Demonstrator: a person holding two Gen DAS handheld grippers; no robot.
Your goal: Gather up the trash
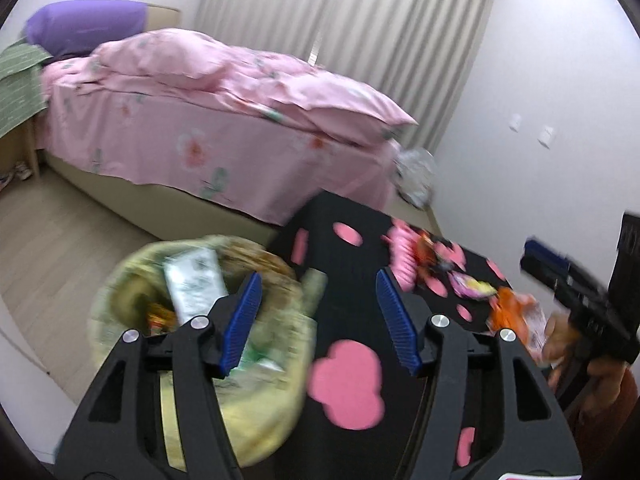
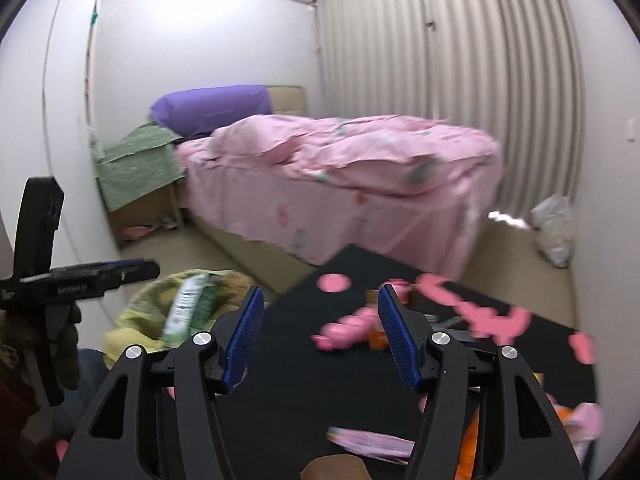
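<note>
A yellow-green trash bag (image 1: 200, 332) stands open on the floor left of a black table with pink spots (image 1: 344, 280); wrappers and a white-green packet (image 1: 194, 284) lie inside it. My left gripper (image 1: 320, 304) is open and empty, over the bag's right rim and the table's left edge. Pink, orange and yellow wrappers (image 1: 424, 260) lie on the table's right side. My right gripper (image 2: 320, 324) is open and empty above the table (image 2: 288, 360), with pink and orange wrappers (image 2: 352, 332) just past its fingertips. The bag also shows in the right wrist view (image 2: 172, 312). The views are blurred.
A bed with a pink cover (image 1: 224, 100) stands behind the table. A grey plastic bag (image 2: 554, 228) lies on the floor by the curtain. A green-covered nightstand (image 2: 136, 168) stands left of the bed. The other gripper shows at each view's edge (image 1: 580, 300).
</note>
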